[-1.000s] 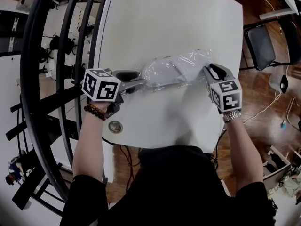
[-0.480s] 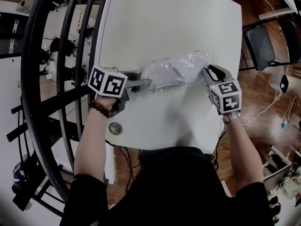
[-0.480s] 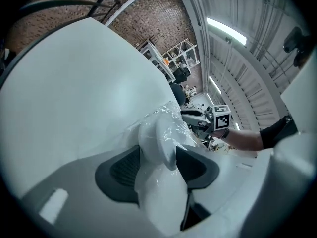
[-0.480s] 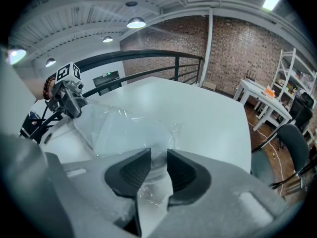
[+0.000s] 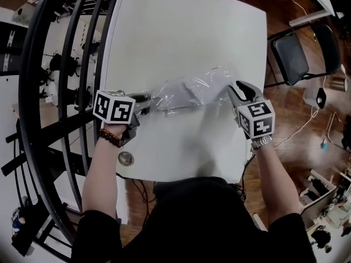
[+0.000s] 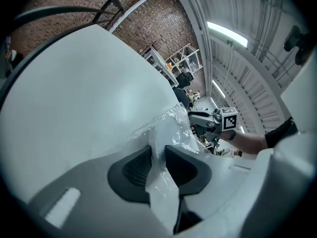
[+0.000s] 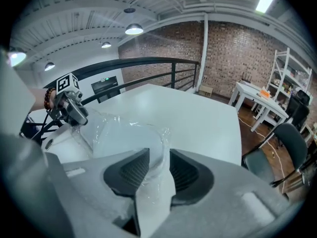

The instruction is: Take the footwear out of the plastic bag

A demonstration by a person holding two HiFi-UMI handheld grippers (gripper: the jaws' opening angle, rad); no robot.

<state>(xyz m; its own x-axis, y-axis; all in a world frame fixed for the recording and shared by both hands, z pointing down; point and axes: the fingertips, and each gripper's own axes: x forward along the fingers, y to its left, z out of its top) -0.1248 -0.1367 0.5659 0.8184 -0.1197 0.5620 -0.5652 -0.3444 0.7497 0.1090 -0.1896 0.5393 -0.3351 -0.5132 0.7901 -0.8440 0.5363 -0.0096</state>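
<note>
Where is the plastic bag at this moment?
In the head view, the plastic bag is on the white table's near half, with the black chair to its right.

clear crinkled plastic bag (image 5: pixel 205 81), stretched sideways over the near half of the white table (image 5: pixel 181 26), both ends pinched; pale grey footwear (image 5: pixel 178 95) inside, toward the middle, outline blurred through the film.

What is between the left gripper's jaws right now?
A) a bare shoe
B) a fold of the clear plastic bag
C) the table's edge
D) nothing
B: in the left gripper view, the left gripper pinches a fold of the plastic bag between its jaws, which have just been closing.
</note>
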